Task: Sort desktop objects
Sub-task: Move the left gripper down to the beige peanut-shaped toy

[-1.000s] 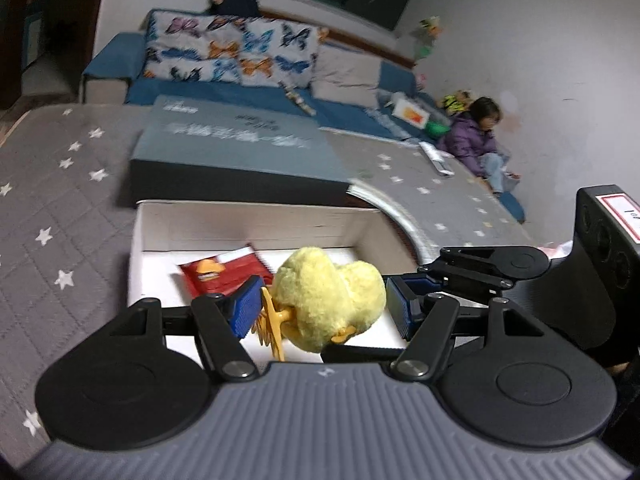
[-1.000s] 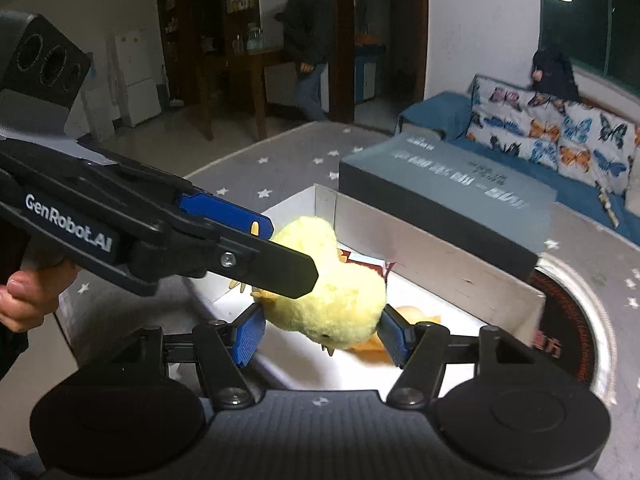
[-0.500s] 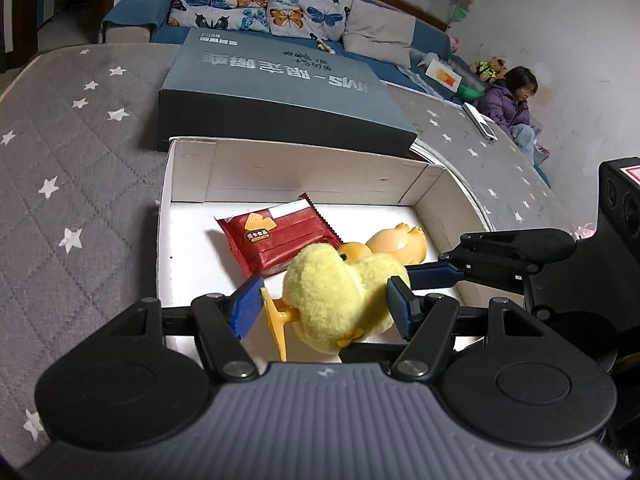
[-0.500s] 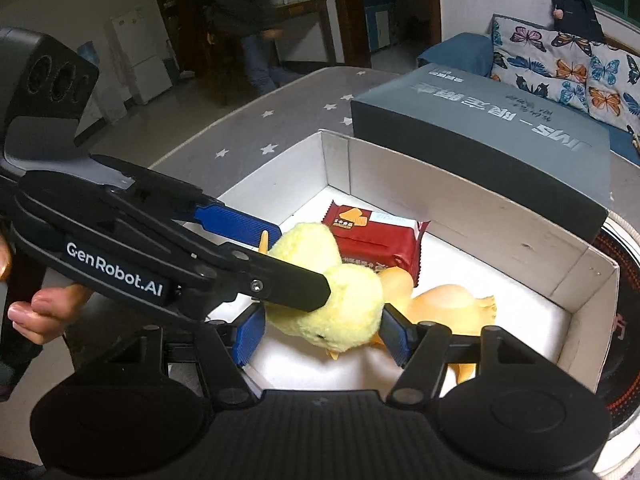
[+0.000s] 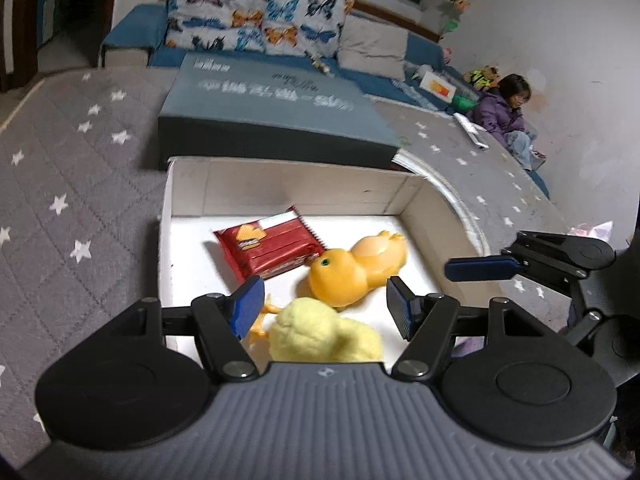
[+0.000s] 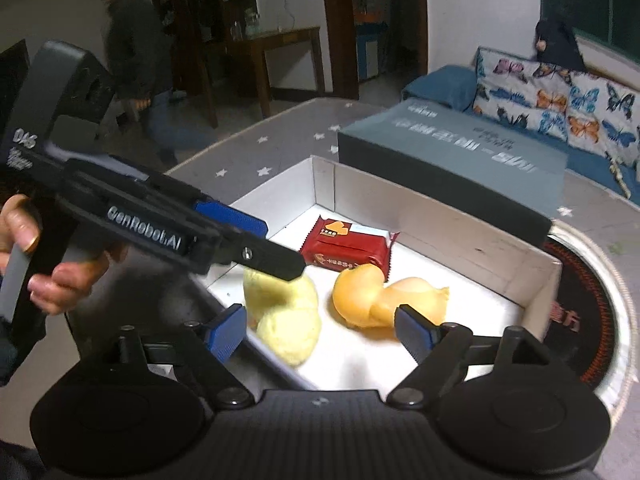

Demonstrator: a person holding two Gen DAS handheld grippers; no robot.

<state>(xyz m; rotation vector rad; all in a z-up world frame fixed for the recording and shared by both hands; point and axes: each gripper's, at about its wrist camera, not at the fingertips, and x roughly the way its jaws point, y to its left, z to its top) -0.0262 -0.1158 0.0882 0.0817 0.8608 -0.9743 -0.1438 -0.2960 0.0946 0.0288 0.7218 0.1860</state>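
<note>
A yellow plush chick (image 5: 320, 336) (image 6: 284, 316) lies on the floor of the white cardboard box (image 5: 280, 164) (image 6: 440, 208), near its front wall. My left gripper (image 5: 324, 308) (image 6: 280, 248) hovers just above it, open, with gaps between both blue pads and the plush. My right gripper (image 6: 320, 332) straddles the chick and its jaws are opening, with the pads off the toy. One right finger (image 5: 480, 268) shows in the left wrist view. An orange rubber duck (image 5: 352, 272) (image 6: 380, 296) and a red snack packet (image 5: 268, 248) (image 6: 348, 244) lie deeper in the box.
A flat grey-blue gift box (image 5: 272, 108) stands right behind the white box on the star-quilted grey cover (image 5: 80, 184). A round black-and-white disc (image 6: 580, 280) sits right of the box. A child (image 5: 504, 116) sits by the sofa; a person (image 6: 132, 60) walks in the background.
The chick has gone from between the pads, above the box, down onto the box floor. The right jaws have spread wider. The left jaws keep the same gap.
</note>
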